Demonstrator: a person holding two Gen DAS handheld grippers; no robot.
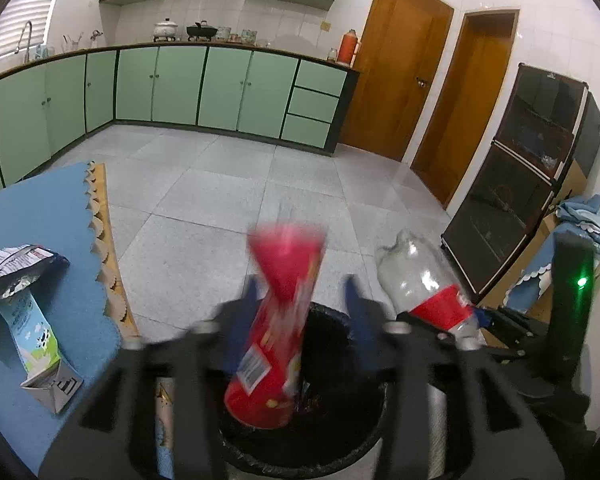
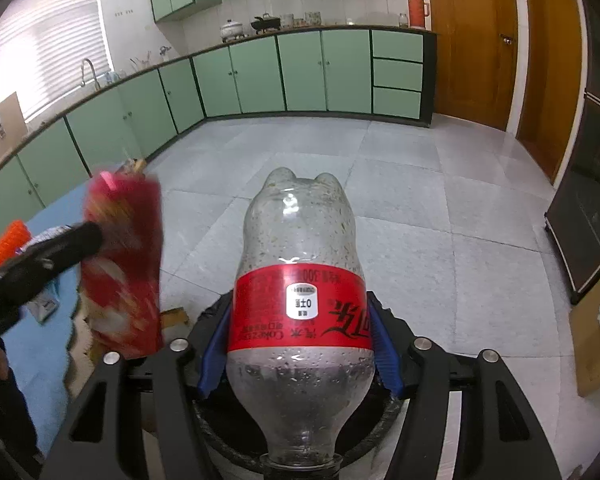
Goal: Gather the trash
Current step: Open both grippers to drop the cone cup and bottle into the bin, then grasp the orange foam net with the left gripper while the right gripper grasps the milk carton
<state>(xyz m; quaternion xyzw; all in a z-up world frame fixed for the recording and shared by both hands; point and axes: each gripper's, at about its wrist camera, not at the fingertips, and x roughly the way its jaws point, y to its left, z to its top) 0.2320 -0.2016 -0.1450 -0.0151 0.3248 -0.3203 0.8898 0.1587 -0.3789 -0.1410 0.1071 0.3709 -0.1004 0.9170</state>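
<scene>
Over the black-lined bin (image 1: pixel 340 452), the red snack tube (image 1: pixel 276 344) drops blurred between my left gripper (image 1: pixel 300 300)'s parted jaws while my right gripper (image 2: pixel 298 344) clamps the upside-down bottle (image 2: pixel 300 280); I fear either striking the rim and bouncing onto the floor (image 1: pixel 220 184).

The upside-down plastic bottle (image 2: pixel 300 312) carries a red label (image 2: pixel 300 304) reading "Coke" beside Chinese characters and "300"; its white sticker (image 2: pixel 302 295) shows "0"; print on other packaging is illegible
</scene>
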